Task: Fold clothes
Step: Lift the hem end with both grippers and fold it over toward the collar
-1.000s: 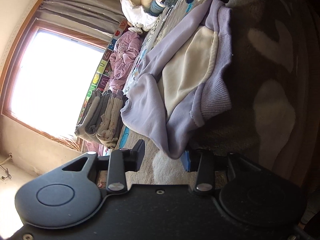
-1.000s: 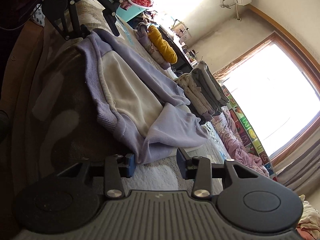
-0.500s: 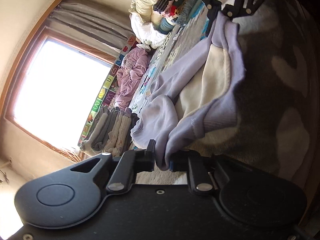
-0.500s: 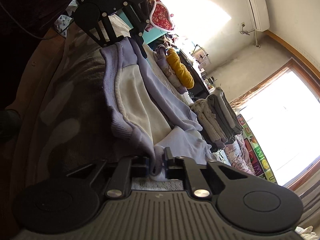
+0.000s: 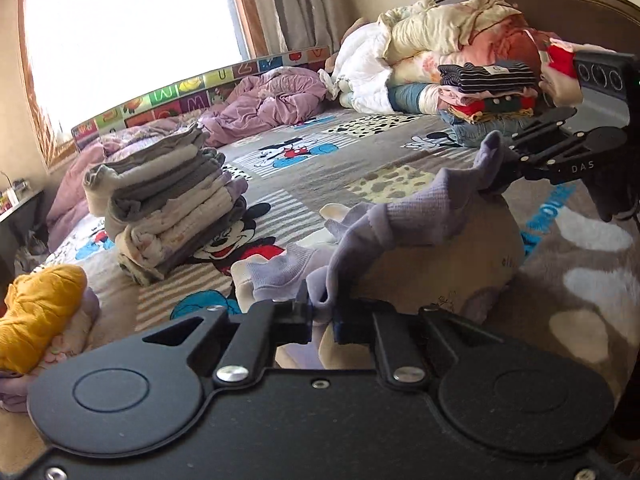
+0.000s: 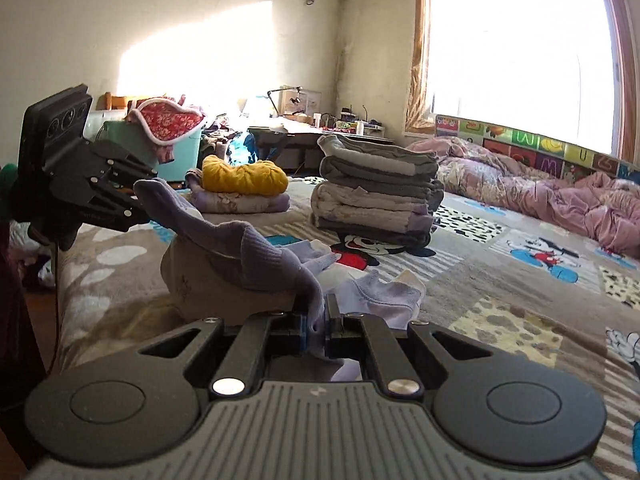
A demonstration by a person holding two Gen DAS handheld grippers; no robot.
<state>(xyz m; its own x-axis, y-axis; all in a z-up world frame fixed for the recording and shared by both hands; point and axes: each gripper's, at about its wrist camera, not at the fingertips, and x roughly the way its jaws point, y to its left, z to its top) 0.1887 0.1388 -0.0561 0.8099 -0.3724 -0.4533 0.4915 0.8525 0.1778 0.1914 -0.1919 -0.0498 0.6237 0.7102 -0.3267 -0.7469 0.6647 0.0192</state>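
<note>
I'm looking across a wide bed (image 5: 360,152) covered in a cartoon-mouse blanket, with a bright window (image 6: 520,52) behind it. At the far side lies a rumpled pink quilt (image 5: 276,100), and bundled bedding (image 5: 440,40) is heaped against the headboard. A tall stack of folded clothes (image 5: 160,204) sits mid-bed; a smaller folded pile with a yellow sweater (image 6: 244,178) on top lies near the foot of the bed.

The piece I'm working on is a lilac and cream sweatshirt (image 5: 424,216), stretched between my two tools at the near edge of the bed. Its ribbed hem runs taut from one to the other, the cream body sags below onto the blanket, and a cuffed sleeve (image 6: 380,292) rests flat beside it.

My left gripper (image 5: 322,322) is closing, its pads pinching one corner of the hem. My right gripper (image 6: 316,328) is clamped tight on the other corner.
</note>
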